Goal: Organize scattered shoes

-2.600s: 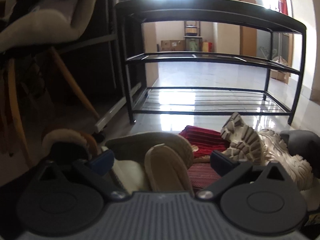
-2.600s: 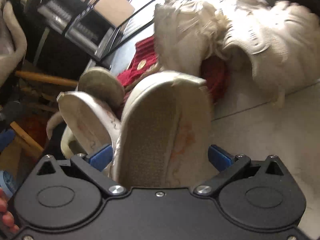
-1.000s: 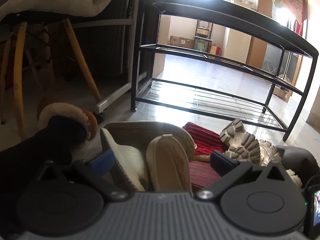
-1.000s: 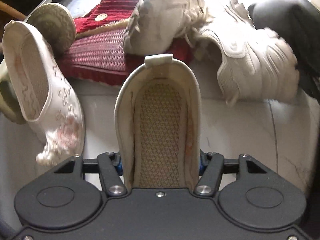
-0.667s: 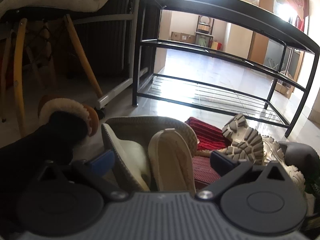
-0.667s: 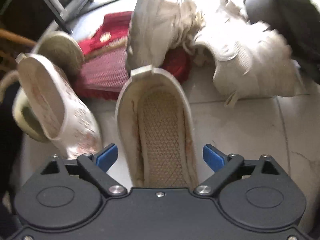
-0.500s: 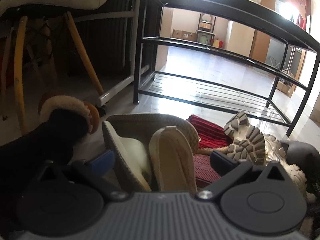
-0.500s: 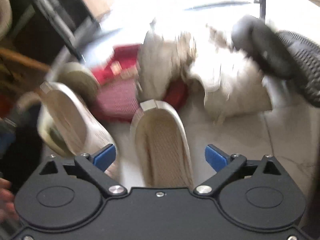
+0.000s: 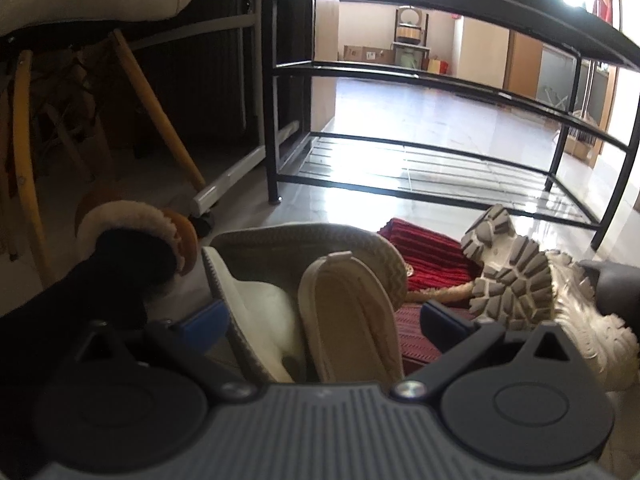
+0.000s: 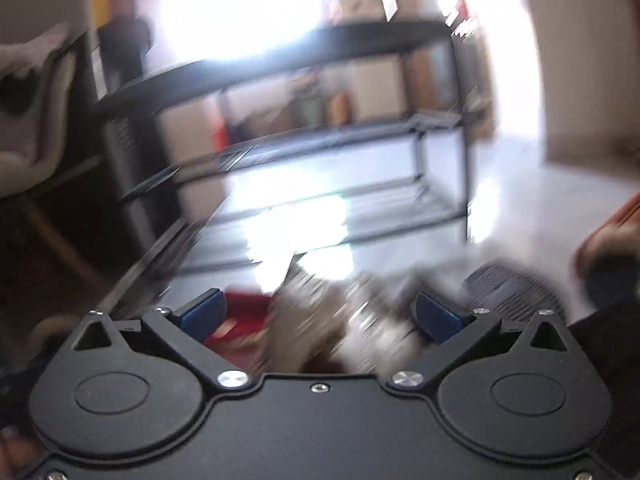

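The left hand-held gripper (image 9: 322, 320) has its blue-padded fingers spread apart; two shoes sit in the gap, and whether either pad touches them cannot be told. One is a cream slip-on shoe (image 9: 352, 320) of smooth fabric, standing on its toe end with its open heel up and its long axis running away from the camera. Just left of it and touching it, a beige knit shoe (image 9: 304, 248) with a ribbed woven rim and a white lining curves over it, opening towards the camera. To the left a brown slipper (image 9: 132, 220) with a fluffy cream cuff lies on the floor, a dark sleeve (image 9: 60, 304) in front of it. To the right, red ribbed knit slippers (image 9: 432, 256) lie flat on the glossy tiled floor (image 9: 240, 204), and an off-white chunky sneaker (image 9: 516, 280) rests on them on its side, its grey lugged sole facing the camera, toe pointing up. Beyond stands a black metal shoe rack (image 9: 420, 72) with wire shelves, and at the left a chair (image 9: 152, 92) with wooden legs. The right hand-held gripper (image 10: 320, 312) has its jaws opening wide with nothing clamped between them; its view is blurred, showing the pale sneaker (image 10: 336, 320), the red slippers (image 10: 240, 312) and a dark ribbed shoe (image 10: 512, 284) on the floor below, the rack (image 10: 320, 140) behind. No writing is legible.
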Tool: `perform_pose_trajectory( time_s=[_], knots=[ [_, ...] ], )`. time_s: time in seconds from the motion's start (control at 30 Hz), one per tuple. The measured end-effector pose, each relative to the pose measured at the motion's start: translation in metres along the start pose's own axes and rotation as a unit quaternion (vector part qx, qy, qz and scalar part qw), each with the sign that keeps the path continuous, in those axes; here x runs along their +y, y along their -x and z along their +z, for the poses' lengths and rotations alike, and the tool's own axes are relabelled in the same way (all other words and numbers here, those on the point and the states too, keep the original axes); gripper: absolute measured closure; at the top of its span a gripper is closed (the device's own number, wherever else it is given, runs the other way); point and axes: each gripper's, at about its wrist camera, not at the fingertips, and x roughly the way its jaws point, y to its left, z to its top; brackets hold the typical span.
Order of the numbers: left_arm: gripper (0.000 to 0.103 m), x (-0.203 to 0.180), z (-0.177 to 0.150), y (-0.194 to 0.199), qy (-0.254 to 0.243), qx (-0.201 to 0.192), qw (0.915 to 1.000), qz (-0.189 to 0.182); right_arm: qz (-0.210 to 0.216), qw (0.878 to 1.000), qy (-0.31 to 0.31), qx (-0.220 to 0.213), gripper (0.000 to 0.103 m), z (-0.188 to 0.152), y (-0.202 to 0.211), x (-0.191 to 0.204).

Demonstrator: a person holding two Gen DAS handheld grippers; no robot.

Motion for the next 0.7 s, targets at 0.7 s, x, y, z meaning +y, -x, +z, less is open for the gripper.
perform_pose_trajectory(
  time_s=[0.7],
  knots=[
    [0.0, 0.005, 0.001, -0.038, -0.026, -0.017, 0.9989, -0.034, -0.058, 0.996, -0.06, 0.003, 0.0, -0.002, -0.018, -0.053]
  ],
)
